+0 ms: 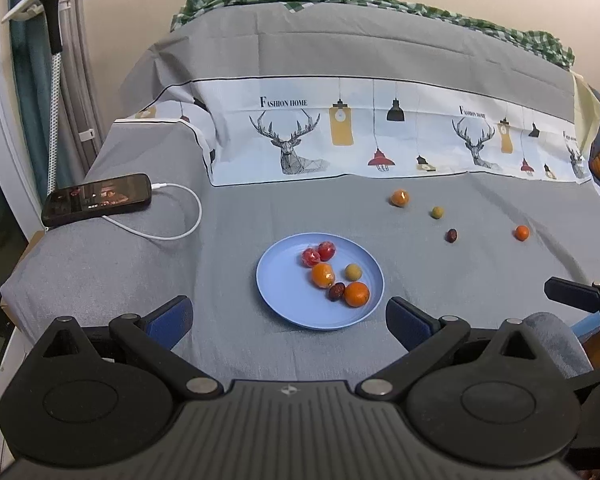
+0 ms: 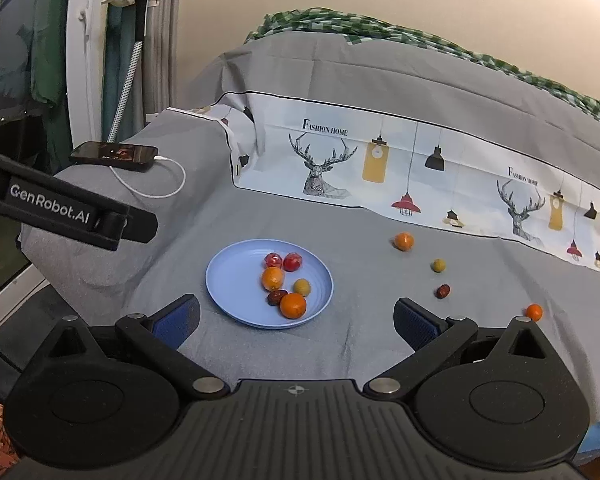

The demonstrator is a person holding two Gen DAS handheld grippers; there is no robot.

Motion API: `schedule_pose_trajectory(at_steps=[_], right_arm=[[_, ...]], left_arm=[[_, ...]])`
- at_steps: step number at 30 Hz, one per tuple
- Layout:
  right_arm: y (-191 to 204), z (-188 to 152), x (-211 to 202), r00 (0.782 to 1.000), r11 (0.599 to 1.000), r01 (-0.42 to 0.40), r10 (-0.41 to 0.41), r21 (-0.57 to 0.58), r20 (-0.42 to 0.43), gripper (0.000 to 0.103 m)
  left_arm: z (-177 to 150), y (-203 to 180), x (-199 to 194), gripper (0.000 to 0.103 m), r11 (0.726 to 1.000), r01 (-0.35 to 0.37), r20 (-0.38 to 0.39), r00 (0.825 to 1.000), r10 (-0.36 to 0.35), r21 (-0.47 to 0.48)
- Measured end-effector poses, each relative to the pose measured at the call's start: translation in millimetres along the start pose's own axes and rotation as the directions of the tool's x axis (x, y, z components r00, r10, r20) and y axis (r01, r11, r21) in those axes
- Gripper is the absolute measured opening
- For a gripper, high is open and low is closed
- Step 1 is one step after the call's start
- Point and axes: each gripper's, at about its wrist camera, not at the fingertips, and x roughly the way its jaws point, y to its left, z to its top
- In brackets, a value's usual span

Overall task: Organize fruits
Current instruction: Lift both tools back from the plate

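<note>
Soft bedsheet [image 1: 300, 208] lets loose fruit [image 1: 399, 198] beyond both empty, wide-apart grippers [image 1: 288, 320] [image 2: 296, 322] roll when nudged, missing the plate [image 1: 276, 304].

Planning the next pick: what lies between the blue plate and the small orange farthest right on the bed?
In the left wrist view, only the dark red fruit sits roughly between the blue plate and the far-right orange; otherwise bare grey sheet.
</note>
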Motion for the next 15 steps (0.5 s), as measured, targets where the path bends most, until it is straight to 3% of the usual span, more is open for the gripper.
schedule_pose_trajectory(at_steps=[15], right_arm=[[-18.5,-6.4,15.5,0.999,0.995,-0.005,0.008,0.104,-0.031,0.102]], left_arm=[[5.3,-12.3,18.5,0.103,0.998,-0.025,-0.040,0.999,0.027,0.049]])
